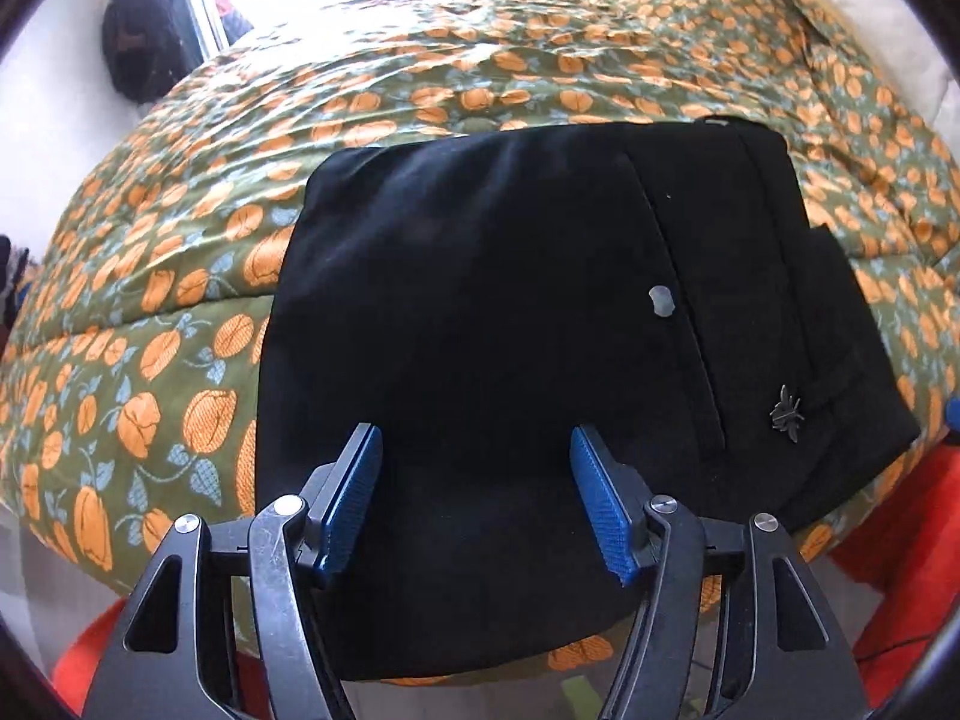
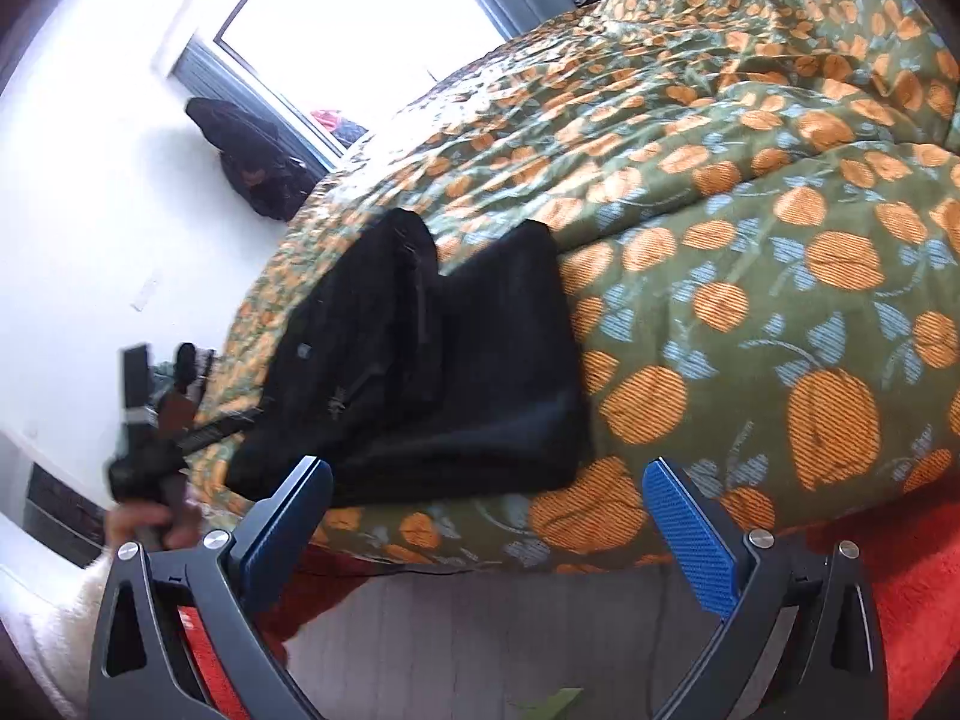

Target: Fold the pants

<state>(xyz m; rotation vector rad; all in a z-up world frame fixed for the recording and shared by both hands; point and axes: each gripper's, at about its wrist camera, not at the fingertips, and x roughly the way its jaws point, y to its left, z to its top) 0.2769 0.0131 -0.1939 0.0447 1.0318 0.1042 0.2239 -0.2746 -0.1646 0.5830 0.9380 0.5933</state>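
Black pants (image 1: pixel 510 330) lie folded into a compact stack on the near edge of a bed, with a pocket seam, a small grey button and a metal bee pin on top. My left gripper (image 1: pixel 475 450) is open just above the stack's near edge, holding nothing. In the right wrist view the same folded pants (image 2: pixel 432 372) lie at centre left. My right gripper (image 2: pixel 489 480) is open and empty, off the bed's edge and apart from the pants. The other gripper and the hand holding it (image 2: pixel 156 420) show at the left.
The bed wears a green quilt with orange pumpkins (image 1: pixel 420 78), also seen in the right wrist view (image 2: pixel 750 240). An orange-red cloth (image 2: pixel 918 588) hangs below the bed edge. A window (image 2: pixel 348 18) and dark bags (image 2: pixel 252 162) stand by the far wall.
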